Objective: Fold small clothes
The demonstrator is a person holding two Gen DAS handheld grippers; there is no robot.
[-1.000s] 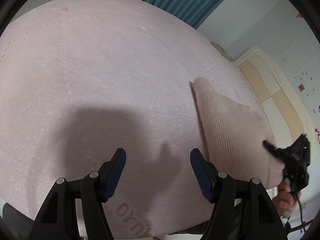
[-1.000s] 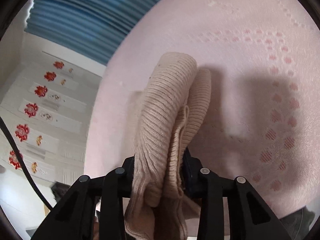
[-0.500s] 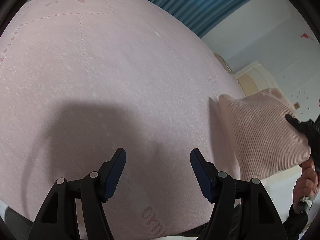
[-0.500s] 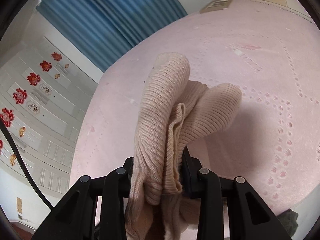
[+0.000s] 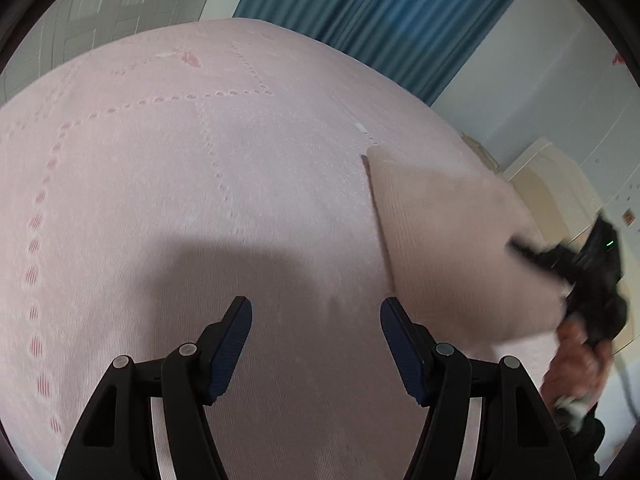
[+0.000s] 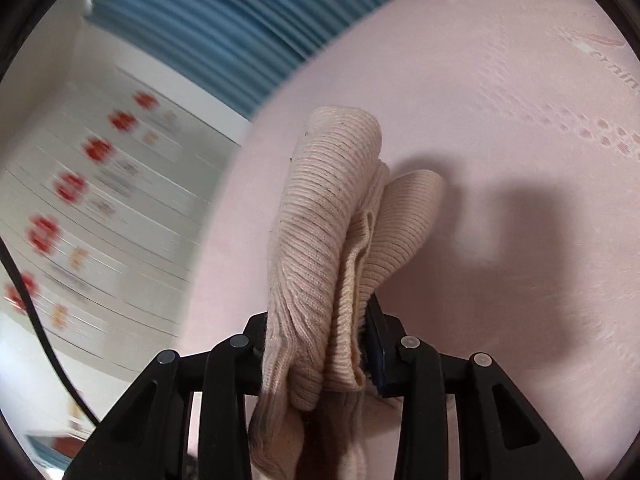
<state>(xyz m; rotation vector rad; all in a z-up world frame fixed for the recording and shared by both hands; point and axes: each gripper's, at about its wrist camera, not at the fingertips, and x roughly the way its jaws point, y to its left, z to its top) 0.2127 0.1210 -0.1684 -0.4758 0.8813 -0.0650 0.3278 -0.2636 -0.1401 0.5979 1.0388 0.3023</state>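
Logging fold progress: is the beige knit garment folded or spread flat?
Folded: the beige knit garment is bunched in doubled layers between the right gripper's jaws, not spread on the pink bed cover.

The pink bed cover has some letters woven into it near its far right edge. They look like "crain", but the letters are blurry and cut off by the edge of the view, so the word cannot be read for sure. The wall stickers with red flowers are too blurry to read.
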